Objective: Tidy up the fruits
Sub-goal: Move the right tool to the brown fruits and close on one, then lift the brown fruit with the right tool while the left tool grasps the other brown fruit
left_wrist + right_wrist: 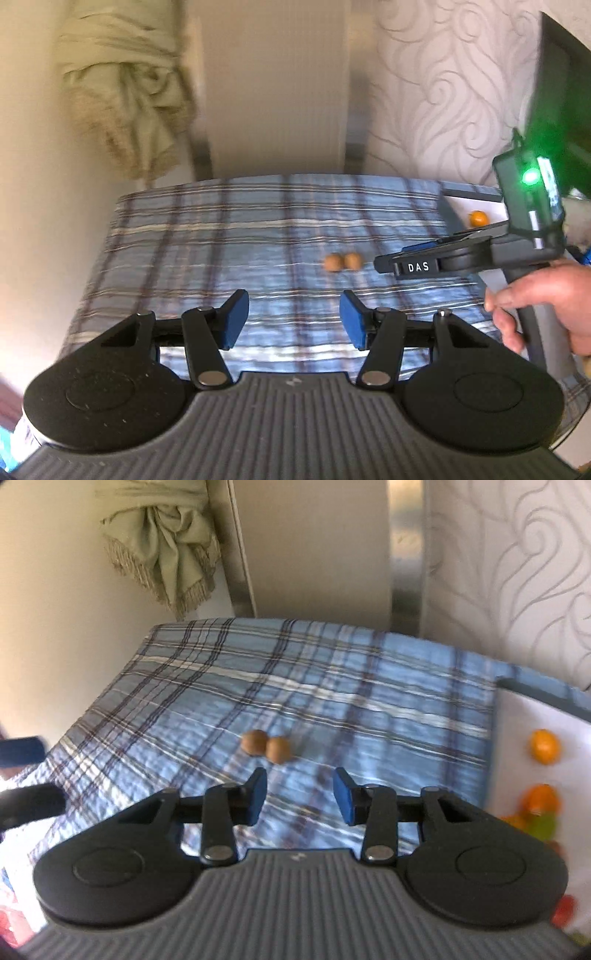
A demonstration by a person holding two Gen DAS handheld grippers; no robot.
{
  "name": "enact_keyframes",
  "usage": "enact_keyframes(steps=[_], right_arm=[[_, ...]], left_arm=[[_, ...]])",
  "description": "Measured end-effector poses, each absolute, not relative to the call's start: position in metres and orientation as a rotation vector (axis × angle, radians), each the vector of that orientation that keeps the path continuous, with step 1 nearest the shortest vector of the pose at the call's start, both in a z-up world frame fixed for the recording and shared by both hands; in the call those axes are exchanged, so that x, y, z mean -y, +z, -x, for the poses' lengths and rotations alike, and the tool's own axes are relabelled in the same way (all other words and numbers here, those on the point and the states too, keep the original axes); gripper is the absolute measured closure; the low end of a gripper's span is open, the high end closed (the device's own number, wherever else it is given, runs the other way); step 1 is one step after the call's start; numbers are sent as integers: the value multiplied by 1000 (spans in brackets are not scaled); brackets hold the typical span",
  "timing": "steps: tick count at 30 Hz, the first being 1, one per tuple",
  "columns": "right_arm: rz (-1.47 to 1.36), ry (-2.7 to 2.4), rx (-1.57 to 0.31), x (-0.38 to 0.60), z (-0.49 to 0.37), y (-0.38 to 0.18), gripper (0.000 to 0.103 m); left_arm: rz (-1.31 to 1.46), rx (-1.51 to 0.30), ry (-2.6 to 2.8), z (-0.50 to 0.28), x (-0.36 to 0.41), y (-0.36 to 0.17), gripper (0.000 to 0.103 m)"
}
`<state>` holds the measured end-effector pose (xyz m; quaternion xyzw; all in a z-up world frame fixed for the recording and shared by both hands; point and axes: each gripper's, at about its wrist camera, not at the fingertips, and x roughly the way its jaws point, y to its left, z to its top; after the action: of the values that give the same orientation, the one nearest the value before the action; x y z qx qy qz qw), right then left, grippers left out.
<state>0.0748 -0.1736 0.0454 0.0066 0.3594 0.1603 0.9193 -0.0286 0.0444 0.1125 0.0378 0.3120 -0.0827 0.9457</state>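
Two brown fruits (266, 748), small and round, lay touching side by side on the plaid cloth (332, 686), near the middle of the table; the pair's long axis ran roughly across the right wrist view, slightly tilted. Right gripper (300, 798): jaws apart, nothing between the pads, pointing down at the cloth just short of the pair; the fruits lay just ahead and a little left of its centre line. Left gripper (294, 319): jaws apart, empty, set farther back; the same fruits (342, 261) lay ahead and to its right. In the left view a hand (543, 306) held the right gripper's handle, its tip close beside the pair. Judgement: the right gripper was the nearer, and a short move forward and leftward would bring one fruit between its pads; the opening looked ample for a single fruit, doubtful for both. A white tray (517, 716) stood at the right edge, holding an orange fruit (544, 746) and, nearer the camera, blurred orange, green and red pieces. Behind the table: a tied curtain (173, 542) and patterned wallpaper (517, 572).
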Motion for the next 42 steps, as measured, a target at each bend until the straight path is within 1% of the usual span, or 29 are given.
enact_keyframes(steps=[8, 10, 14, 15, 20, 28, 36, 42], right_arm=[[70, 328, -772, 136, -108, 22, 66], [88, 323, -786, 133, -114, 16, 69], [85, 323, -778, 133, -117, 14, 73], [84, 327, -775, 133, -117, 14, 77], [72, 326, -782, 140, -112, 17, 77], [8, 352, -751, 164, -56, 45, 77], [-9, 353, -733, 197, 25, 74, 77], [-45, 277, -700, 222, 61, 92, 77]], left_arm=[[-49, -646, -48, 33, -90, 112, 43], [-46, -645, -35, 34, -95, 113, 43], [-41, -645, -34, 33, -99, 113, 43], [-42, -647, -38, 32, -97, 112, 43], [-54, -655, -80, 25, -84, 106, 43], [-82, -660, -166, 4, -49, 93, 43], [-121, -661, -251, -35, -8, 73, 43], [-159, -665, -292, -68, 19, 54, 43]])
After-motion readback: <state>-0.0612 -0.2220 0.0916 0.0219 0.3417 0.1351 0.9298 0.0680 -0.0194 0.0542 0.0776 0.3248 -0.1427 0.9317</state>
